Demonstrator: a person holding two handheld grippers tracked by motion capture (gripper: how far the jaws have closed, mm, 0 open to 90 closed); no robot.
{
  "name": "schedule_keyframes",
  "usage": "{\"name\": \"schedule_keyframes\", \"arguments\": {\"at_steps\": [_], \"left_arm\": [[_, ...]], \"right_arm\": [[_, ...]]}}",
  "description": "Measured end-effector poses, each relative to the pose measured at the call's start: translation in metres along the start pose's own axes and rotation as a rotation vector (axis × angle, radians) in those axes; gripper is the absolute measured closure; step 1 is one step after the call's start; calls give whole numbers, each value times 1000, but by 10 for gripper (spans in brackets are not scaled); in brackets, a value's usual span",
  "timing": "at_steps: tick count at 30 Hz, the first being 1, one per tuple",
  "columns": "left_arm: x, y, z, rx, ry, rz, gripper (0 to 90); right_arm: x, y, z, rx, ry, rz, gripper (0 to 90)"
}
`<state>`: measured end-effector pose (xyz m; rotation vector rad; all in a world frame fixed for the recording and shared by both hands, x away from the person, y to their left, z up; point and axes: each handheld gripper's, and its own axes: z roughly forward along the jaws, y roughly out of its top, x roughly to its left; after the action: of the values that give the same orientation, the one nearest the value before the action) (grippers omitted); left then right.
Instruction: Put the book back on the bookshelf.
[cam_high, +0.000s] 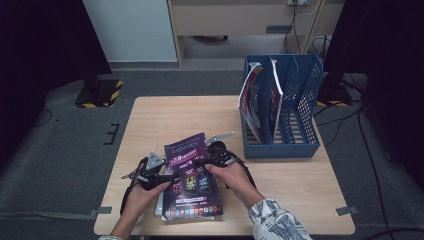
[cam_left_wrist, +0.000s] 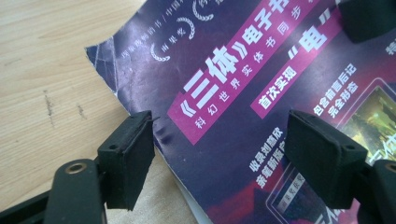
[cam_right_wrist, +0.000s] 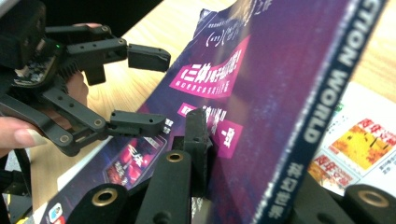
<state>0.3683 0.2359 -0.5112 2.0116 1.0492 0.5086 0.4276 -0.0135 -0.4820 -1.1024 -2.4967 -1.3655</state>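
Grey carpet surrounds us, with one pale wooden table (cam_high: 150, 115) filling the middle of the high view.

At the upper right of that table we count one blue file rack (cam_high: 300, 100) with open slots; two magazines (cam_high: 248, 97) stand upright in its left slots.

Lower centre in the high view lies the purple magazine (cam_high: 192, 175), resting on a small stack whose white edges peek out beneath it at the lower left; how many lie under it we cannot tell. In the right tool's view, another cover with orange pictures (cam_right_wrist: 359, 144) shows at the right, below the lifted purple one.

We count two tools. Our right tool (cam_high: 216, 152) sits at the purple magazine's right edge in the high view. In its own view the jaws are clamped on that edge, one pad (cam_right_wrist: 196, 140) pressed against the cover, and the spine side tilts up off the stack.

Our left tool (cam_high: 172, 176) sits at the magazine's left edge in the high view. In its own view the jaws stand well apart, one pad (cam_left_wrist: 128, 154) at the cover's edge over the wood, the other above the printed cover; neither pad presses on it, so it grips nothing.
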Motion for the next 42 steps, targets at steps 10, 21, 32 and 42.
{"name": "schedule_keyframes", "arguments": {"at_steps": [10, 21, 32, 42], "left_arm": [[4, 3, -9, -46, 7, -18, 256], [4, 3, -10, -62, -25, -34, 241], [3, 1, -6, -30, -90, -33, 268], [5, -2, -3, -10, -145, -66, 289]], "right_arm": [[6, 14, -15, -65, -17, -50, 820], [15, 27, -30, -152, -36, -142, 830], [24, 36, -36, -215, -36, -204, 834], [28, 41, -38, -238, -37, -242, 836]]}}
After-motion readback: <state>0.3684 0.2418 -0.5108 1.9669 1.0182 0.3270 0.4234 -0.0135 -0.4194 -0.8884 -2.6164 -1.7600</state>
